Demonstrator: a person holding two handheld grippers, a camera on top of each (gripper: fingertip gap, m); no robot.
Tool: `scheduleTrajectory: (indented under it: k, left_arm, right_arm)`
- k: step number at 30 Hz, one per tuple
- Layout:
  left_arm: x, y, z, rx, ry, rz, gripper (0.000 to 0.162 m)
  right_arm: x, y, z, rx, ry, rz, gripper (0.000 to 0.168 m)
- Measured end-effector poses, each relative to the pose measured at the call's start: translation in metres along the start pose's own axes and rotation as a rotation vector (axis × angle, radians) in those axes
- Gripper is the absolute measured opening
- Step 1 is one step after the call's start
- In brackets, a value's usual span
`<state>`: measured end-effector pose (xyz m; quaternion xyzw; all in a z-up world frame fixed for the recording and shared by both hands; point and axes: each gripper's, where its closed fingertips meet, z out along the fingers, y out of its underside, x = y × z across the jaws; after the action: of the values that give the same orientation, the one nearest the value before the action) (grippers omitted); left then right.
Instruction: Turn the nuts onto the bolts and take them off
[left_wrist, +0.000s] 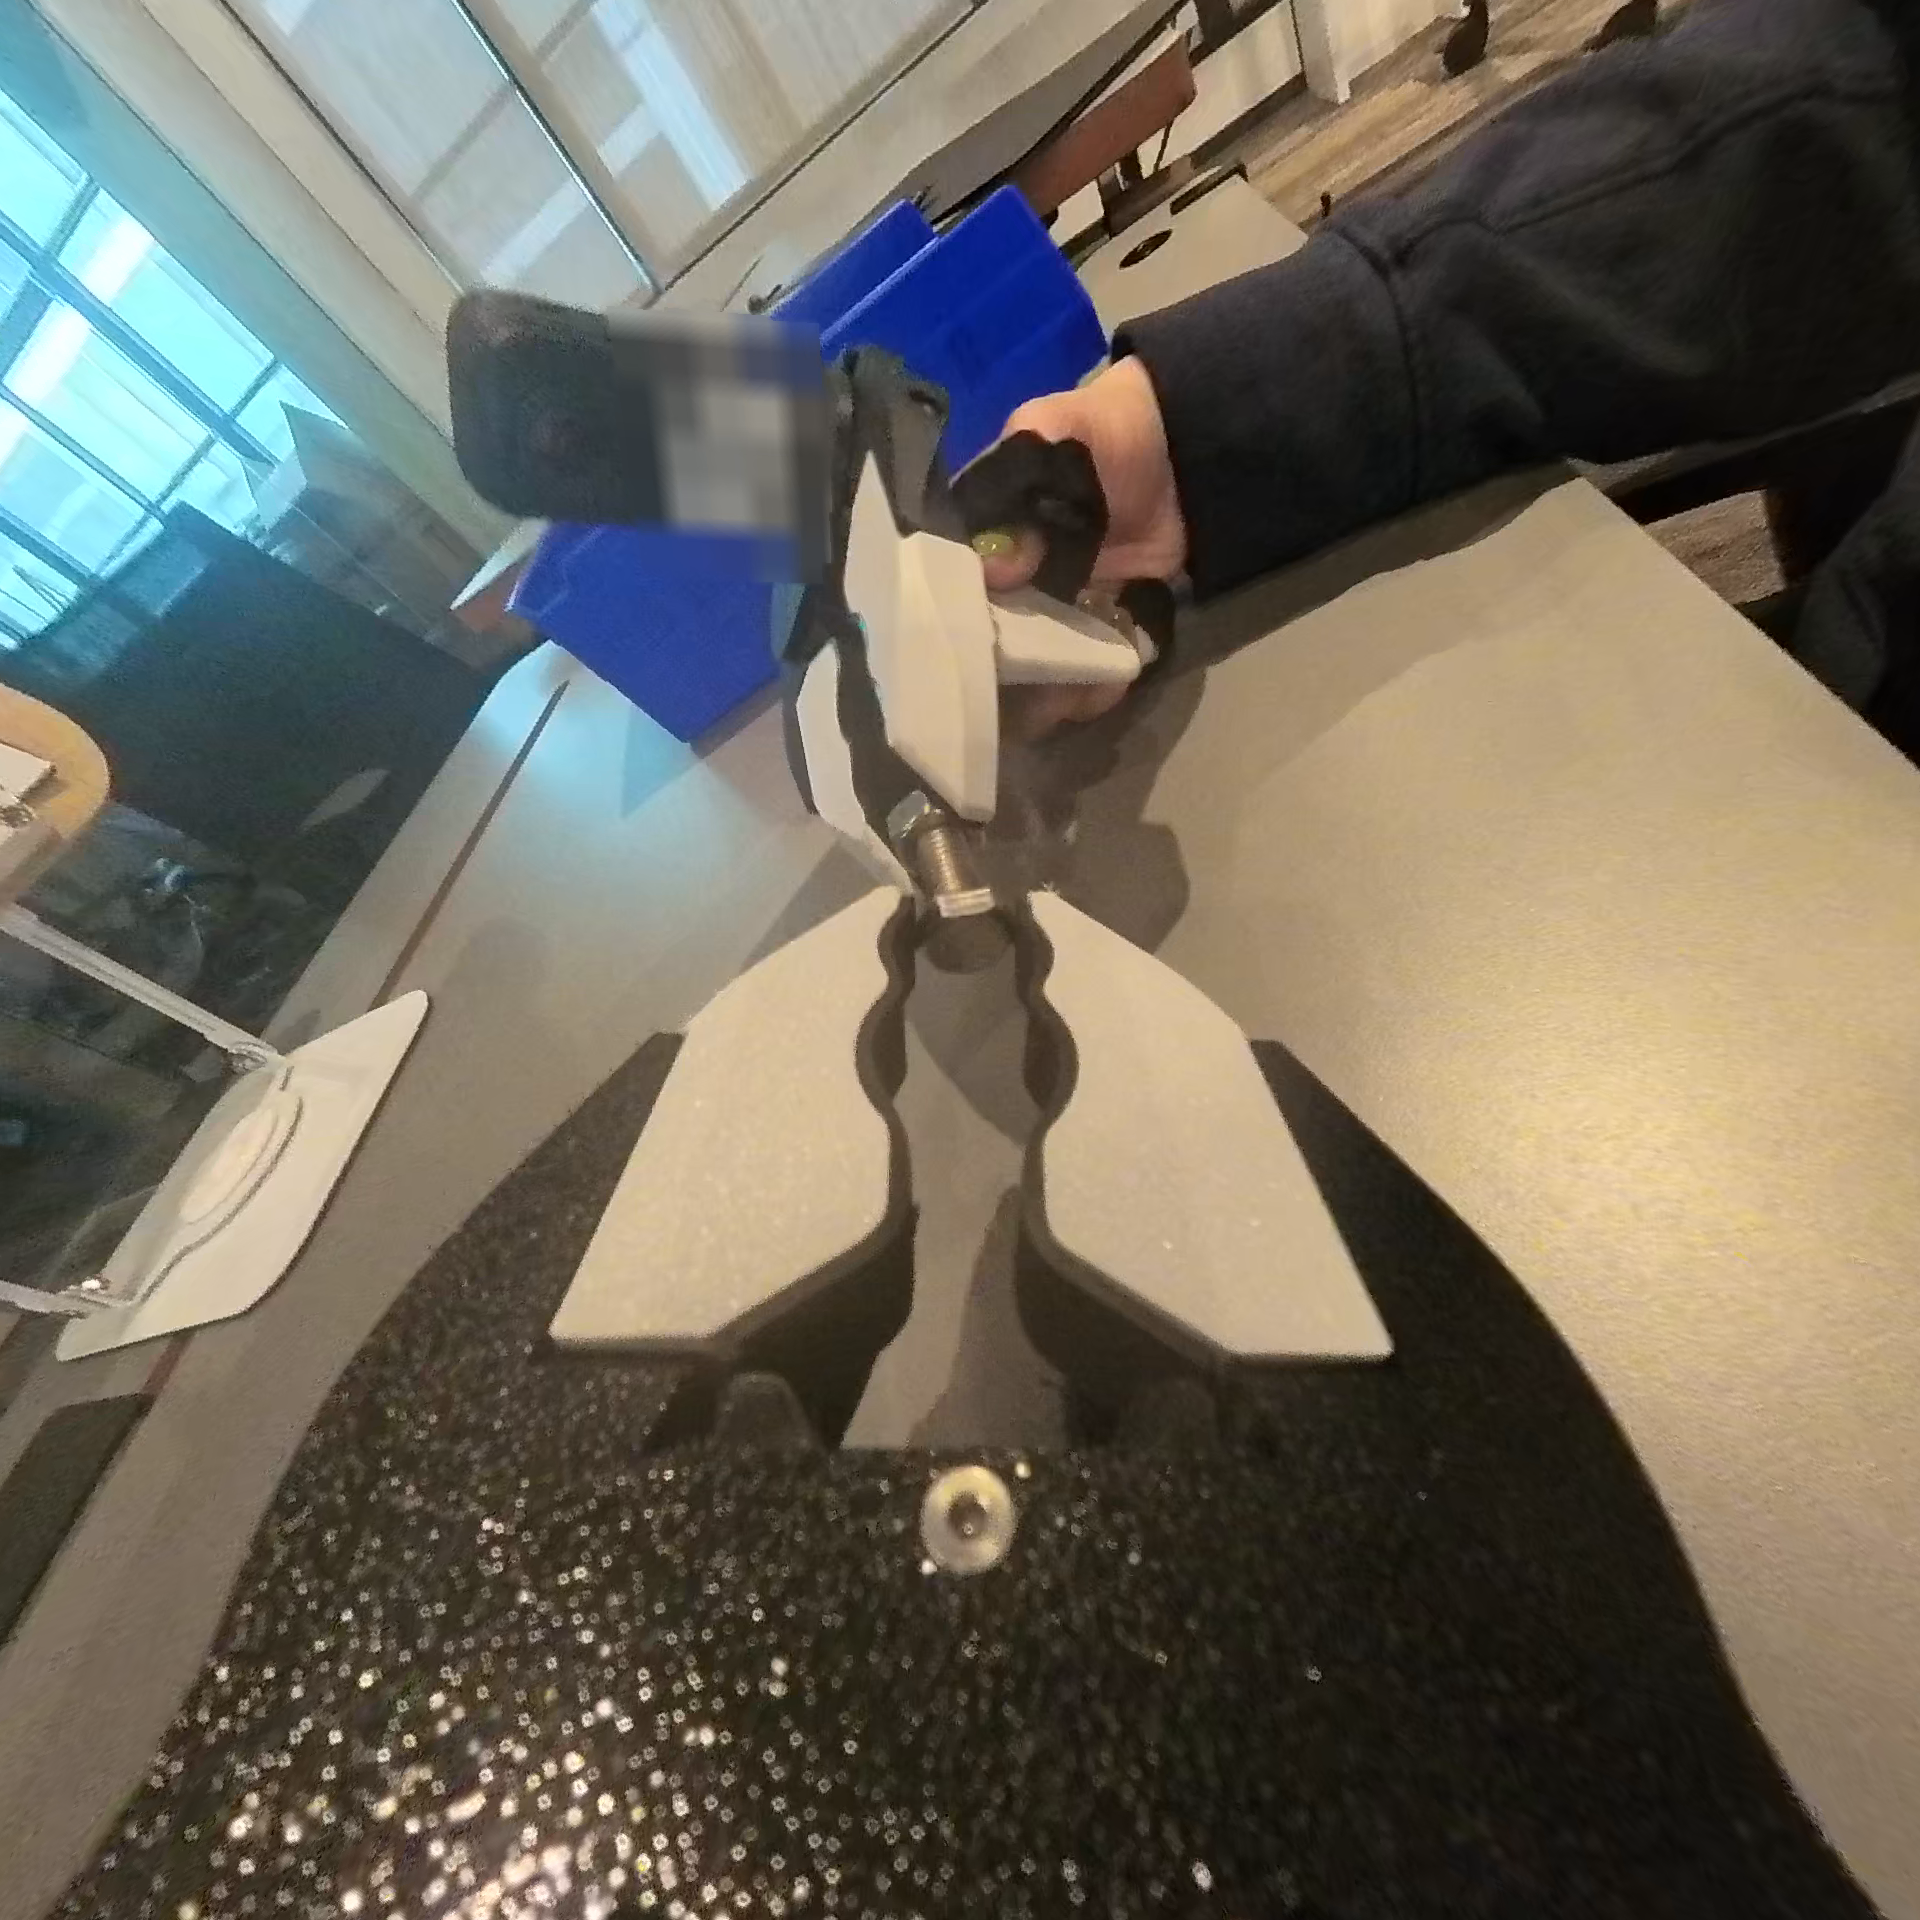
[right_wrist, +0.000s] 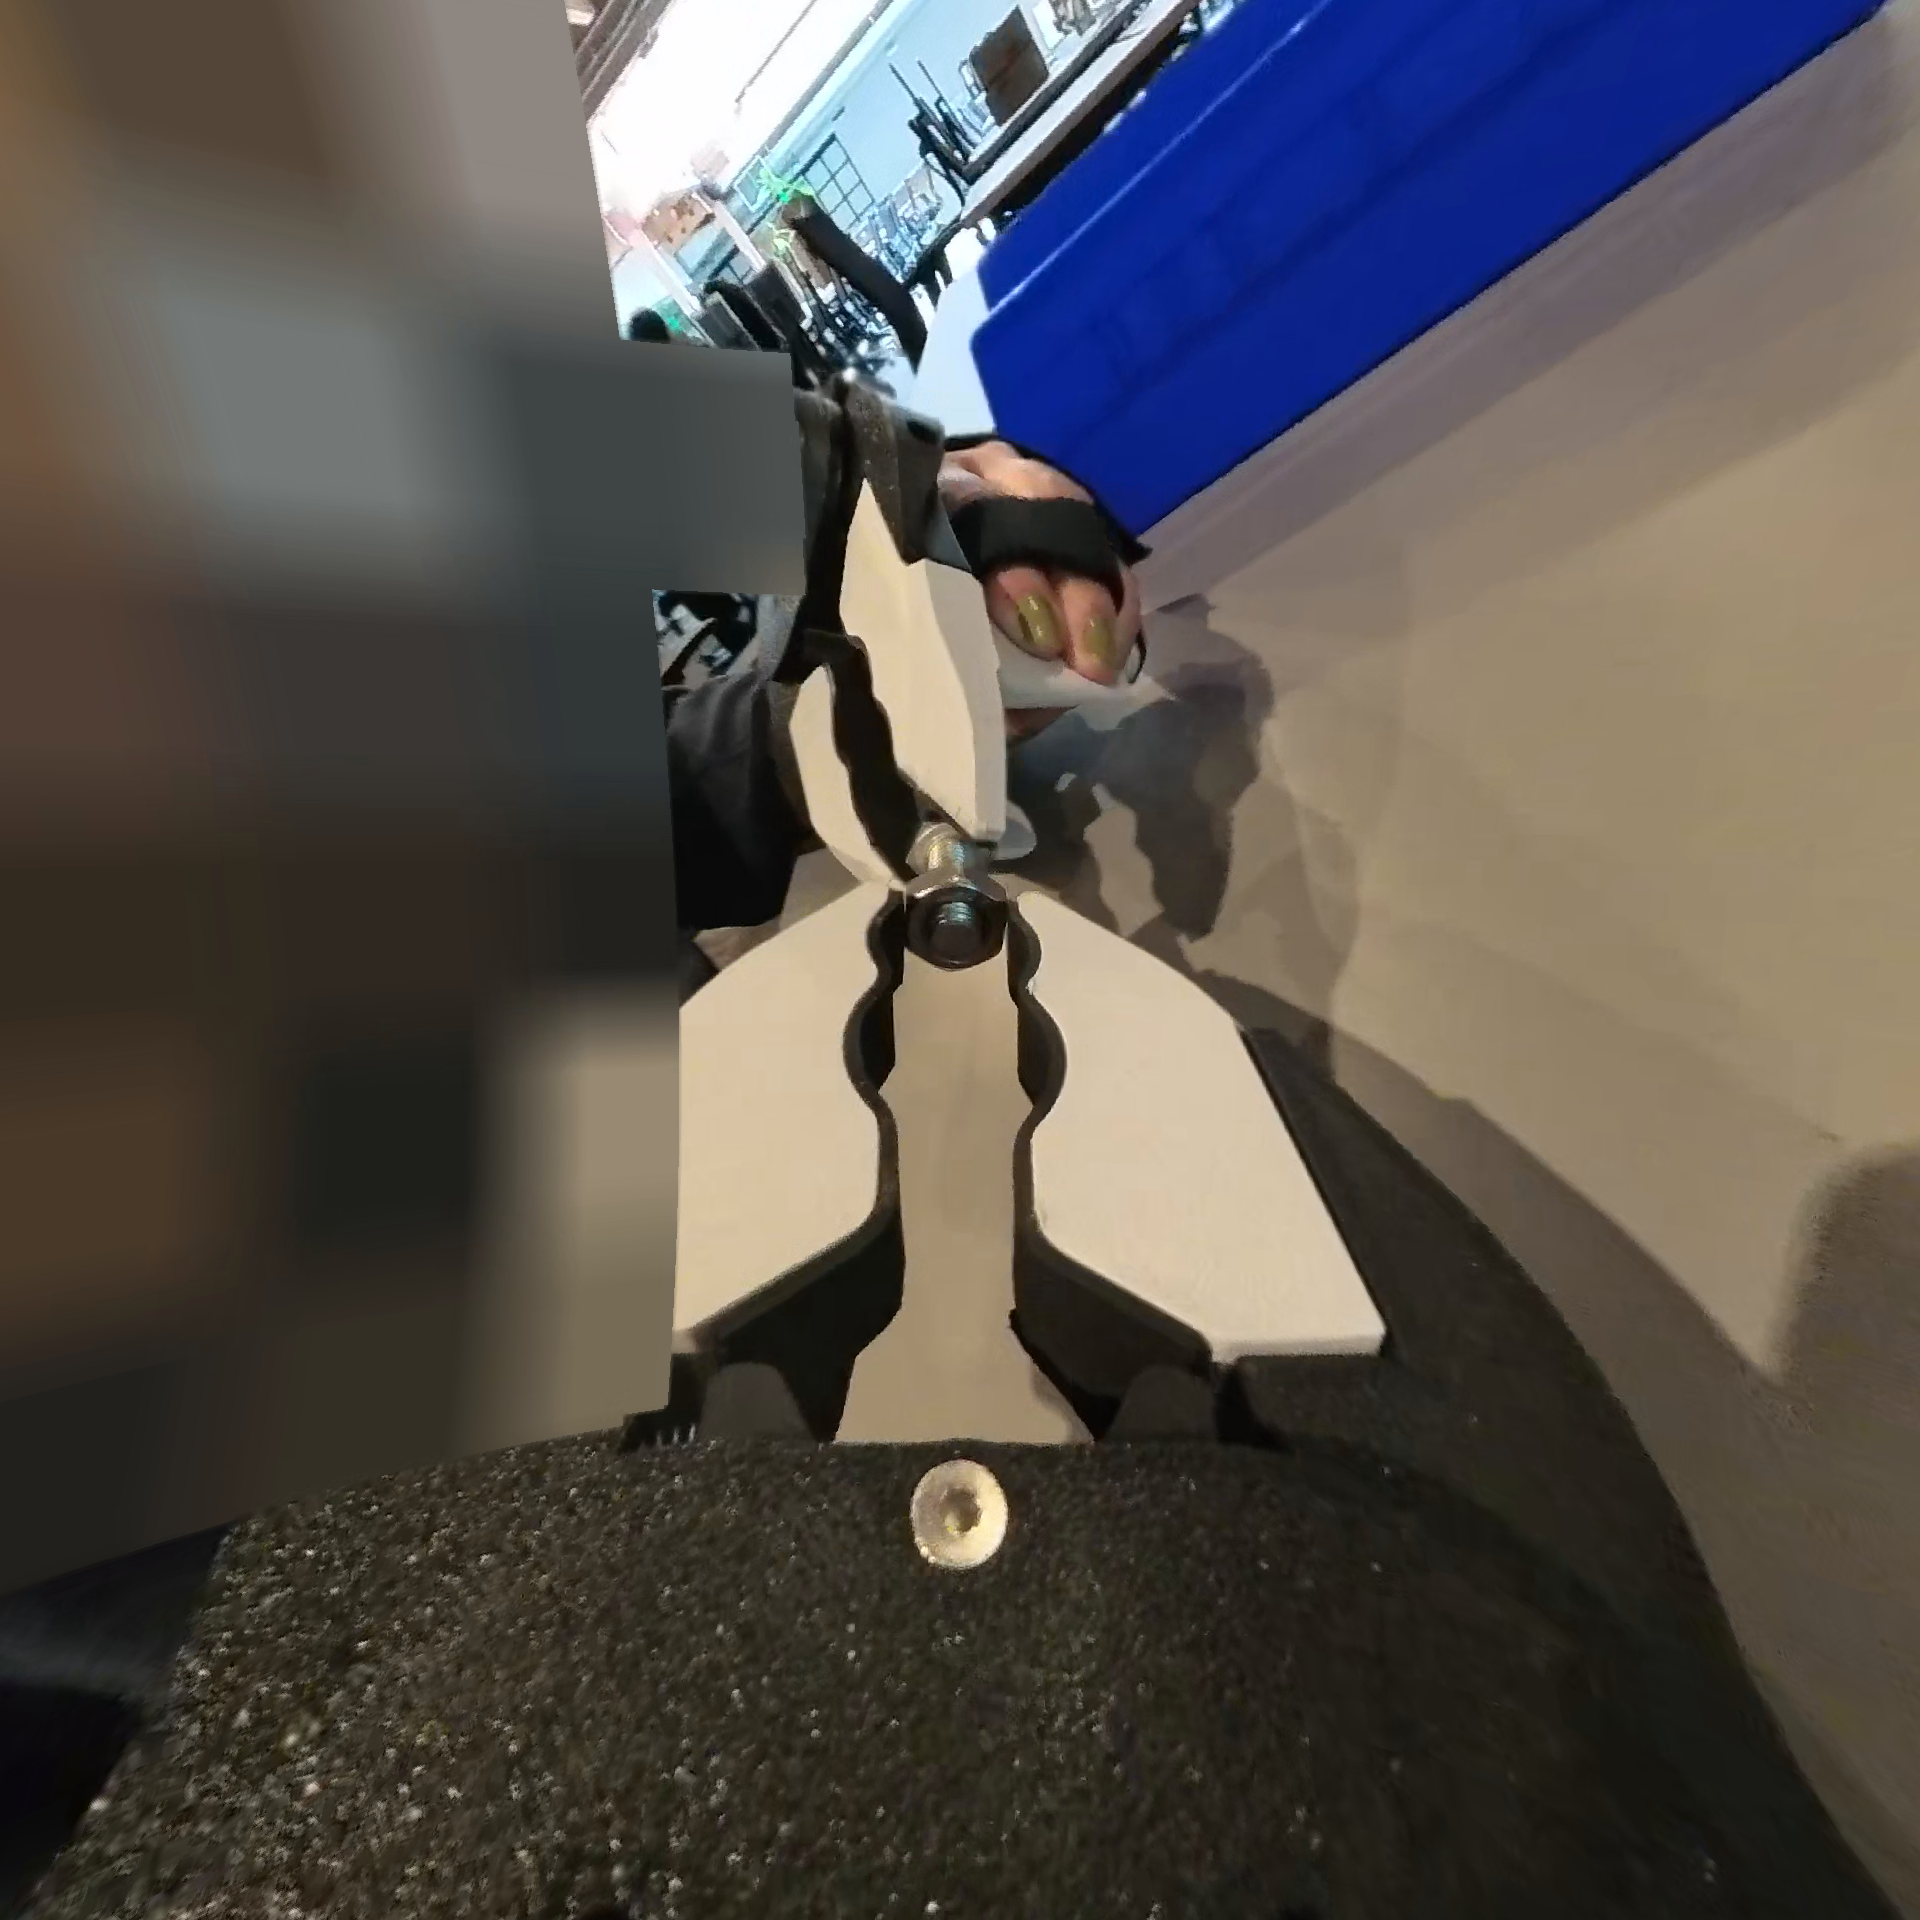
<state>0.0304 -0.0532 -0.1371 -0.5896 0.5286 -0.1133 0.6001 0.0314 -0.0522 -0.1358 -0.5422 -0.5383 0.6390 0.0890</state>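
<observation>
I work over a plain grey tabletop (left_wrist: 1507, 935), matte and smooth, with my shadows falling across it. At its far side sit blue plastic bins (left_wrist: 665, 623), resting directly on the surface; in my right wrist view one blue bin (right_wrist: 1351, 270) runs along the far edge. Off to my left a flat white stand base (left_wrist: 260, 1174) lies on the tabletop near its edge, with a thin metal arm rising from it. A seam line crosses the surface towards the bins.
</observation>
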Motion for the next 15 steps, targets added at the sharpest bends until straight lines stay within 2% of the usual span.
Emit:
scheduleTrajectory:
  k: [4,6,8,15]
  left_arm:
    - [-0.005,0.004,0.002,-0.016,-0.029,-0.076,0.02]
    - [-0.007,0.004,0.004,-0.029,-0.041,-0.112,0.033]
    - [-0.008,0.007,0.006,-0.054,-0.04,-0.144,0.038]
    - [-0.006,0.026,0.012,-0.164,-0.017,-0.245,0.039]
  right_arm:
    - [0.004,-0.004,-0.002,0.019,0.056,-0.053,0.018]
    - [0.006,-0.003,-0.001,0.007,0.09,-0.091,0.018]
    - [0.007,-0.002,0.002,-0.009,0.115,-0.137,0.018]
    - [0.014,-0.004,0.005,-0.035,0.253,-0.334,0.018]
